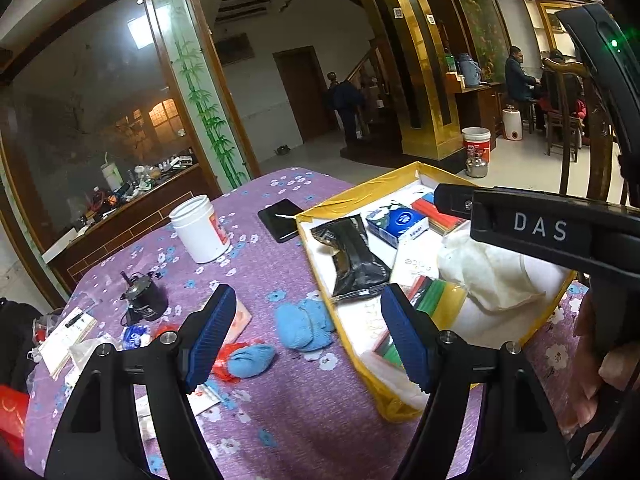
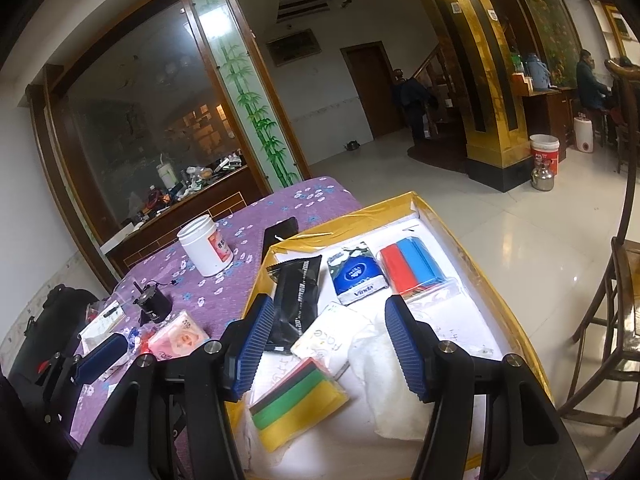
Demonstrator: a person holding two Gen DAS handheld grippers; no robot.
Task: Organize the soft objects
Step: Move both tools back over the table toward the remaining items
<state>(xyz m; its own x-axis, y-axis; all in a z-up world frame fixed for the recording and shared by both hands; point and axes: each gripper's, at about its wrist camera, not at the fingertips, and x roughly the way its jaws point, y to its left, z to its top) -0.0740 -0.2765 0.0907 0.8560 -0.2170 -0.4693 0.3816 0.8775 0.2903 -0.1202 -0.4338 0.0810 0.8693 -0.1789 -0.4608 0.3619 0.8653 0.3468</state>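
Two light-blue knitted pieces (image 1: 306, 324) (image 1: 252, 360) lie on the purple flowered tablecloth (image 1: 280, 420). My left gripper (image 1: 308, 340) hovers over them, open, with nothing between its pads. A yellow-rimmed box (image 2: 460, 232) holds a crumpled white cloth (image 2: 384, 380), a green-yellow-red sponge pack (image 2: 300, 404), a red-blue sponge pack (image 2: 412, 266), a blue tissue pack (image 2: 356, 276), a black packet (image 2: 296, 300) and a white packet (image 2: 328, 336). My right gripper (image 2: 330, 346) hangs open above the cloth and the packets, holding nothing. Its black body (image 1: 552, 232) crosses the box in the left wrist view.
On the cloth stand a white jar (image 1: 200, 232), a black phone (image 1: 280, 220) and a small black device (image 1: 146, 300). A pink tissue packet (image 2: 180, 338) lies among papers and a red plastic scrap. A wooden chair (image 2: 624, 320) stands right of the table. People sit far behind.
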